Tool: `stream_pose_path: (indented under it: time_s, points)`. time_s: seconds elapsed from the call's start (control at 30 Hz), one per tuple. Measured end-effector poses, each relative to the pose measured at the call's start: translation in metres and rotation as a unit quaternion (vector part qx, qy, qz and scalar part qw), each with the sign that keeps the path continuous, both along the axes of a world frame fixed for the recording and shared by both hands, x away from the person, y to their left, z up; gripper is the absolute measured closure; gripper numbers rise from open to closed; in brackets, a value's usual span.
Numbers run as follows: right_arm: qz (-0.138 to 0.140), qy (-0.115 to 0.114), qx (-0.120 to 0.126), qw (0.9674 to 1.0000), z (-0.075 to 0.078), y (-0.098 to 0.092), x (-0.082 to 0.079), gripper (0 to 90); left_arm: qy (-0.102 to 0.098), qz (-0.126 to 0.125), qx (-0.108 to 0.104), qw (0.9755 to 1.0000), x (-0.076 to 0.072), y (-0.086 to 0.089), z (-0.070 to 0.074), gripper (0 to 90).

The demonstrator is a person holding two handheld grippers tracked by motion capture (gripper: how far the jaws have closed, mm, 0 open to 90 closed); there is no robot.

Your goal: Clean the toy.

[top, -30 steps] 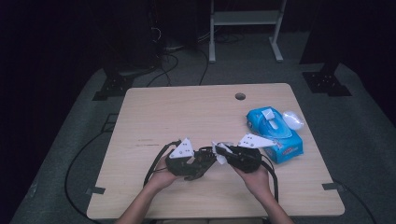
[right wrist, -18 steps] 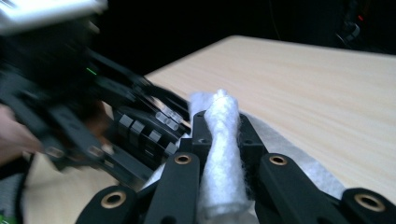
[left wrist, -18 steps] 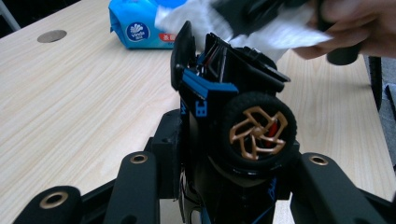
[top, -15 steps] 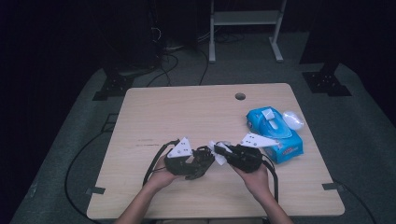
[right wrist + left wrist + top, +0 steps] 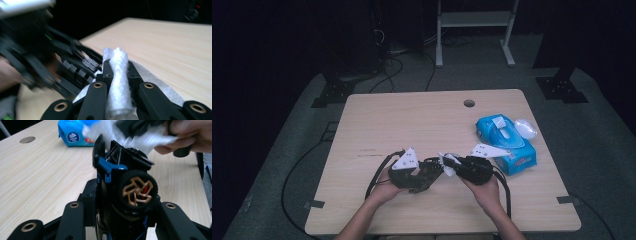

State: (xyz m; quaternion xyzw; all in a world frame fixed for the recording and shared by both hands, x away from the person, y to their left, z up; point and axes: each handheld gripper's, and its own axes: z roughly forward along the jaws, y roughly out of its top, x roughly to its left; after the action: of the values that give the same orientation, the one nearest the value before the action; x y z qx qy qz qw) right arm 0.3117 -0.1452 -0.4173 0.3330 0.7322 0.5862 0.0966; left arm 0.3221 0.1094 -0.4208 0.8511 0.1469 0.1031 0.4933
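Note:
A black toy car (image 5: 125, 182) with blue parts and a bronze-spoked wheel (image 5: 137, 191) sits between the jaws of my left gripper (image 5: 122, 212), which is shut on it. In the high view the left gripper (image 5: 422, 176) and right gripper (image 5: 453, 167) meet nose to nose near the table's front edge. My right gripper (image 5: 118, 72) is shut on a bunched white wipe (image 5: 118, 77). The wipe (image 5: 110, 130) lies against the far, upper end of the car. In the right gripper view the car and left gripper (image 5: 50, 60) are a blurred dark mass at the left.
A blue pack of wipes (image 5: 507, 140) with its flap open lies at the table's right, just behind the right hand (image 5: 487, 192). The wooden table (image 5: 412, 120) has a small round hole (image 5: 469, 103) near its far edge. Cables trail from both grippers.

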Motion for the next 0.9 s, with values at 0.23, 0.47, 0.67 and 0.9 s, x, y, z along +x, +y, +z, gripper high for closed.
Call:
stream_pose_path:
  time_s: [0.23, 0.47, 0.67, 0.9]
  points:
    - [-0.001, -0.017, -0.012, 0.9998, 0.008, 0.003, -0.003, 81.3, 0.001, -0.003, -0.008, 1.0000, 0.000, 0.000, 0.001, 57.2]
    - [-0.011, 0.001, -0.024, 0.9996, -0.005, -0.002, 0.002, 81.3, 0.000, -0.003, -0.004, 1.0000, -0.001, 0.000, 0.002, 57.2]
    - [0.002, -0.015, -0.003, 0.9999, 0.008, 0.000, -0.002, 81.3, 0.003, -0.006, -0.017, 0.9998, 0.000, 0.000, 0.004, 57.2]
    - [-0.006, 0.008, -0.011, 0.9999, -0.004, -0.002, 0.002, 81.3, 0.001, -0.001, -0.013, 0.9999, 0.001, 0.002, 0.003, 57.2]
